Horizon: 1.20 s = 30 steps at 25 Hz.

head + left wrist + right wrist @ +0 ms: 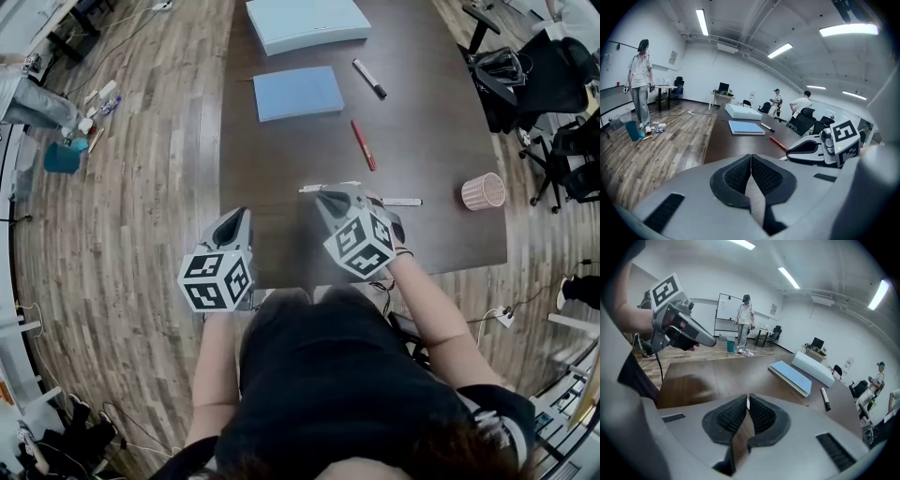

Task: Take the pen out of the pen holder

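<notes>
Left gripper (pixel 240 216) and right gripper (pixel 325 196) are pinched narrow, holding nothing. A white pen (pixel 314 188) lies crosswise at the right gripper's tips, left of the seemingly empty pen holder (pixel 483 191).

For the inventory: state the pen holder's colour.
Pale pink; the pen holder shows best in the head view.

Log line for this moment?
left gripper: shut, empty | right gripper: jaws nearly together at a white pen, hold unclear | pen holder: on table, far right | red pen, black marker: lying on table
</notes>
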Tool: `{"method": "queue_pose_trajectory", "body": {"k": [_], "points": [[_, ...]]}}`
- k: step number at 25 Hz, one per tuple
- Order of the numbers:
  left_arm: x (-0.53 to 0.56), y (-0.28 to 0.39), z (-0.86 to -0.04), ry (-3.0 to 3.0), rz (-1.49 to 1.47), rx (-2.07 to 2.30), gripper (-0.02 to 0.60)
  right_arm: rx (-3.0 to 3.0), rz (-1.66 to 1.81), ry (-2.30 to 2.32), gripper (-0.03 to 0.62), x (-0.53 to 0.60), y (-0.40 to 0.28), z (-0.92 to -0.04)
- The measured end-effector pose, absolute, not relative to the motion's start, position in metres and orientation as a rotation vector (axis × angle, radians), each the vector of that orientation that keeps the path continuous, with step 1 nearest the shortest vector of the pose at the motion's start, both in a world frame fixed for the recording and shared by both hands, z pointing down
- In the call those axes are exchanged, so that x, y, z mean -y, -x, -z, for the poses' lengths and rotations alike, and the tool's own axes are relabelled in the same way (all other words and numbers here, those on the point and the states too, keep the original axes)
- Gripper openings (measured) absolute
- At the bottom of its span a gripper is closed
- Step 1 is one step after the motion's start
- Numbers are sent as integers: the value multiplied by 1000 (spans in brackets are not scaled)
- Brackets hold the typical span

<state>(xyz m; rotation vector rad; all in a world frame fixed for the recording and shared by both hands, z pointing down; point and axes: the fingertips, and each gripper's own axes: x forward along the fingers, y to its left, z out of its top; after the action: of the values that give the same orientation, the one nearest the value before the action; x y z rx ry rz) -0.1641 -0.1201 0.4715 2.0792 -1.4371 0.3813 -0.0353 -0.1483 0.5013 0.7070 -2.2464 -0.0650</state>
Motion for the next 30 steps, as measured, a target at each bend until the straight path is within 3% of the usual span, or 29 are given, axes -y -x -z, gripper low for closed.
{"method": "queue_pose_trajectory", "body": {"k": [30], "points": [[131, 150, -478, -2060, -401, 1414, 28, 2347, -556, -1123, 17, 158, -19, -477]]}}
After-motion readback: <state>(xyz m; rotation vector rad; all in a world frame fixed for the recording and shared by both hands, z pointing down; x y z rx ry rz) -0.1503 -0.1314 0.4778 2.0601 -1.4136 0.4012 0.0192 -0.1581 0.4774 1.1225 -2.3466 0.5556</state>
